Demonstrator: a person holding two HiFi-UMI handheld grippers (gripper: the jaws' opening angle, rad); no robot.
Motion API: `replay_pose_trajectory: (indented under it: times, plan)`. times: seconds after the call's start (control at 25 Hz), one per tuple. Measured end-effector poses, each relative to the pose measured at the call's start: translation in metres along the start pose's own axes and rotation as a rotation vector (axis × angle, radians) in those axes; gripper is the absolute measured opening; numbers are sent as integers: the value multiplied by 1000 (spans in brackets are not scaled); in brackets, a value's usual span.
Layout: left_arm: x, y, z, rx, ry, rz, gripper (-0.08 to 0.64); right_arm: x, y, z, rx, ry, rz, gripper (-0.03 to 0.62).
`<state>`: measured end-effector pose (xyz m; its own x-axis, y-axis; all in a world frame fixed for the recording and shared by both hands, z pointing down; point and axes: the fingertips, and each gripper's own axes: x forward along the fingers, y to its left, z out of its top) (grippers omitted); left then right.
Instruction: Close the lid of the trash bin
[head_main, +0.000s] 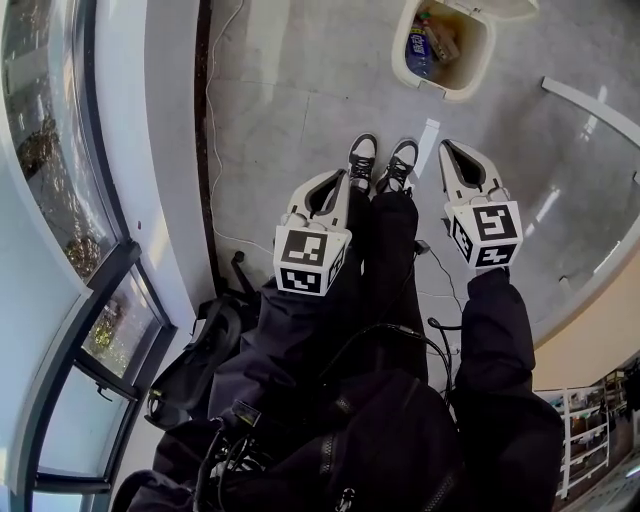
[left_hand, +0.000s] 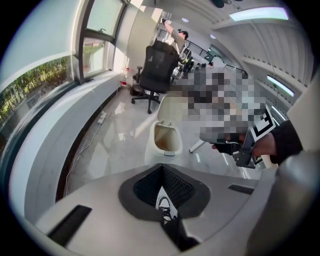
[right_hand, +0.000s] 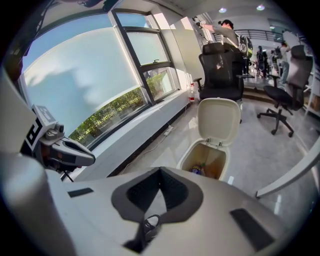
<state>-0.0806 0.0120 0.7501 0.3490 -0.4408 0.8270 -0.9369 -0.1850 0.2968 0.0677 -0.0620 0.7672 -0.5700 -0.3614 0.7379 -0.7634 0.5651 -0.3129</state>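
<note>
Dark jacket sleeves (head_main: 500, 340) fill the bottom of the head view, each ending in a white tool with a square-marker cube. At centre left, the left tool (head_main: 343, 180) points down at the grey tiled floor (head_main: 280, 110). In its own view the tips meet, leaving only a teardrop gap behind them. Through that gap a shoe and bare floor show, so it grips nothing. Just right of it are the person's black-and-white sneakers (head_main: 381, 160), toes toward the top of the frame. Right of the shoes, the right tool (head_main: 450, 150) is likewise closed tip to tip and empty, touching nothing.

At the upper right, well apart from both tools, stands the cream plastic trash bin (head_main: 404, 62) with some rubbish inside. Its hinged lid (right_hand: 218, 119) is tipped up and back, fully open, in front of a black office chair (right_hand: 220, 70).

Judging by this, the task is at the approach step: the lid is untouched and the bin is out of reach. The next move would call for stepping closer, then getting one tool behind or over the lid's top edge and pushing it forward and down until it seats on the rim. Closed tips should serve well for such a push.
</note>
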Motion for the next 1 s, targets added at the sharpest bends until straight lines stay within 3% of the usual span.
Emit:
replay_pose_trajectory:
  times: [0.2,1.0]
  plan:
    - [9,0,-4,-9,10,-2,2,14,-27,24,-76,-22,13,6]
    - [17,9,-9,-43,29,8,2,46,-132,144,-321,-56,-84,6]
